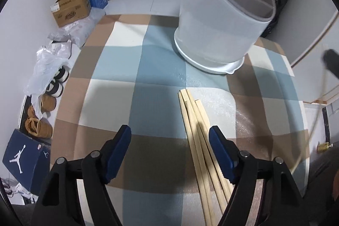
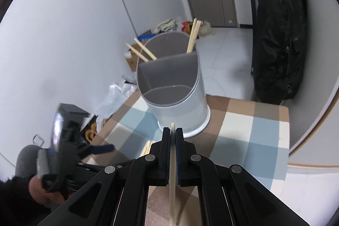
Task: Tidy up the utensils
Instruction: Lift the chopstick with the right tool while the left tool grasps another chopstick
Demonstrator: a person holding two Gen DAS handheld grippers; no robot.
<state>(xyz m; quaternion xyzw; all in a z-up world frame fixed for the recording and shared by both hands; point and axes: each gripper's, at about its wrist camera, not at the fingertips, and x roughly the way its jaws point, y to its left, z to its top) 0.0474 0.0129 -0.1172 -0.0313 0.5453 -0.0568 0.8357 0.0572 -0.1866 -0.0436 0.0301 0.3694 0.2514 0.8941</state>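
Chopstick (image 2: 172, 164) clamped in right gripper (image 2: 172, 130), tip toward holder (image 2: 180, 103); left gripper (image 1: 169, 137) apart.

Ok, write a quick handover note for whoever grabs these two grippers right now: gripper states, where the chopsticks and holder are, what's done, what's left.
Right gripper: shut on one pale wooden chopstick, lifted and aimed toward the holder.
Left gripper: open, holding nothing, above the checked tablecloth; its right finger sits beside the loose chopstick bundle.
Grey round divided utensil holder: upright on the table, four chopsticks already in its back compartment, front compartments empty.
Done: some chopsticks stowed.
Left: drop in the held chopstick, then pick up and stow the bundle.
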